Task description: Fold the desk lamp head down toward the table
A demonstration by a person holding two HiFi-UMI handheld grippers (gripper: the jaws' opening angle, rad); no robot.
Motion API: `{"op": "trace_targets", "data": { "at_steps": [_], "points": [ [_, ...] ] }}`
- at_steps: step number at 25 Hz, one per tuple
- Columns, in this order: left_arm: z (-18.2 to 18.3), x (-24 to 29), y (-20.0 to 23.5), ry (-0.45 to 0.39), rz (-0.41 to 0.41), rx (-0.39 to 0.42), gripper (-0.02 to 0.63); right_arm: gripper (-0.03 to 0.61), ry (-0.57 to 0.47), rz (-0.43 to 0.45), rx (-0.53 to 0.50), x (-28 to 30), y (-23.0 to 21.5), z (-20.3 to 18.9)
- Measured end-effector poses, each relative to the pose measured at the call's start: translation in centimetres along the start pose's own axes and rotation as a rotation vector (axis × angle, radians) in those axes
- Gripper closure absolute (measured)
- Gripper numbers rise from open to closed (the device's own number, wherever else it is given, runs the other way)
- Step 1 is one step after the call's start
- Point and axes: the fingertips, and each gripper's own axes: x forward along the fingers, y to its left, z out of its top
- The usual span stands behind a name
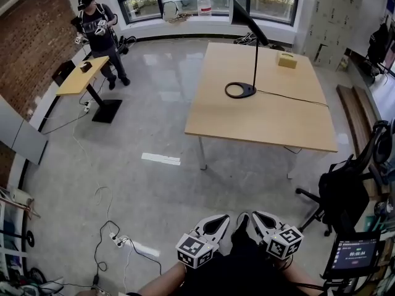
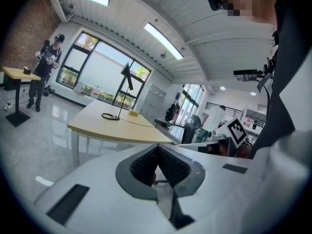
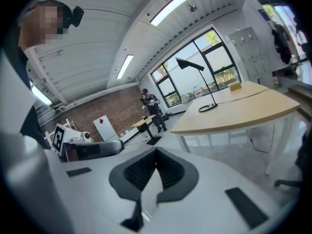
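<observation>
A black desk lamp (image 1: 254, 54) stands upright on the wooden table (image 1: 259, 119), with a ring base (image 1: 240, 90), a thin stem and a flat head (image 1: 245, 16) raised at the top. It also shows far off as the lamp (image 2: 123, 89) in the left gripper view and the lamp (image 3: 202, 84) in the right gripper view. My left gripper (image 1: 217, 223) and right gripper (image 1: 260, 217) are both shut and empty, side by side at the bottom of the head view, well short of the table.
A yellow box (image 1: 286, 60) sits on the table's far side, and the lamp's cable (image 1: 296, 98) runs right. A black office chair (image 1: 339, 193) stands by the table's near right corner. A person (image 1: 99, 32) stands by a small standing desk (image 1: 80, 76). Cables and a power strip (image 1: 117, 239) lie on the floor.
</observation>
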Motion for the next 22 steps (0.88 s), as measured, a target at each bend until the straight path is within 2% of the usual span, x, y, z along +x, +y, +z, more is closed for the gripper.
{"op": "trace_targets", "data": {
  "at_steps": [6,13,22],
  "points": [
    [2.7,4.4,1.5,0.002,0.068,0.021,0.609,0.574,-0.02,0.094,-0.022,3.3,-3.5,5.0],
    [6.9,11.4,2.1,-0.021,0.121,0.085,0.609,0.574,-0.058,0.122,-0.036,5.1,-10.2,10.9],
    [8.7,15.2,3.2,0.011,0.175,0.096,0.609,0.574,-0.067,0.15,0.047,6.3,-14.6,12.8]
  ]
}}
